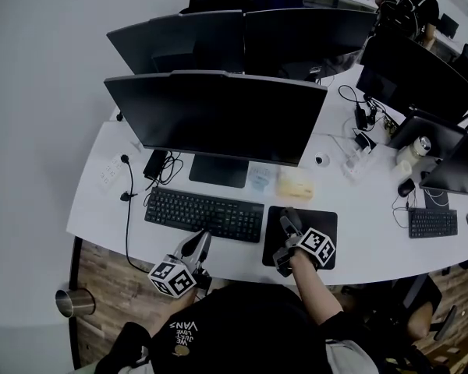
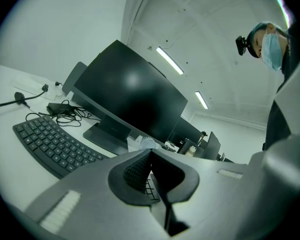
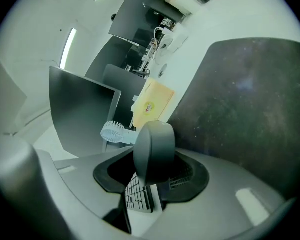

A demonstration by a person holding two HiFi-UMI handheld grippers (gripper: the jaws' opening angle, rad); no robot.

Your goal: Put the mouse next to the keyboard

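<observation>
1. As the head view shows, a person stands at a white desk [image 1: 359,209] with a two-jaw gripper in each hand, facing a dark monitor [image 1: 218,115].
2. The right gripper [image 1: 288,223] is over the left part of the black mouse pad [image 1: 316,218], just right of the keyboard [image 1: 204,213].
3. In the right gripper view, the right gripper [image 3: 152,176] pinches a dark mouse [image 3: 154,151] between its two jaws, and the mouse stands on edge.
4. The mouse pad [image 3: 250,109] fills the right of that view. Whether the mouse touches the pad cannot be told.
5. Beyond the mouse lie a yellow packet [image 3: 152,104] and a small white fan [image 3: 112,132].
6. The left gripper [image 1: 203,240] is at the near edge of the desk, its tips at the front edge of the keyboard.
7. In the left gripper view, the left gripper [image 2: 150,156] has its jaws pressed together with nothing between them. The keyboard [image 2: 55,144] lies to its left.
8. A metal cup [image 1: 74,302] stands on the wooden floor at lower left.
</observation>
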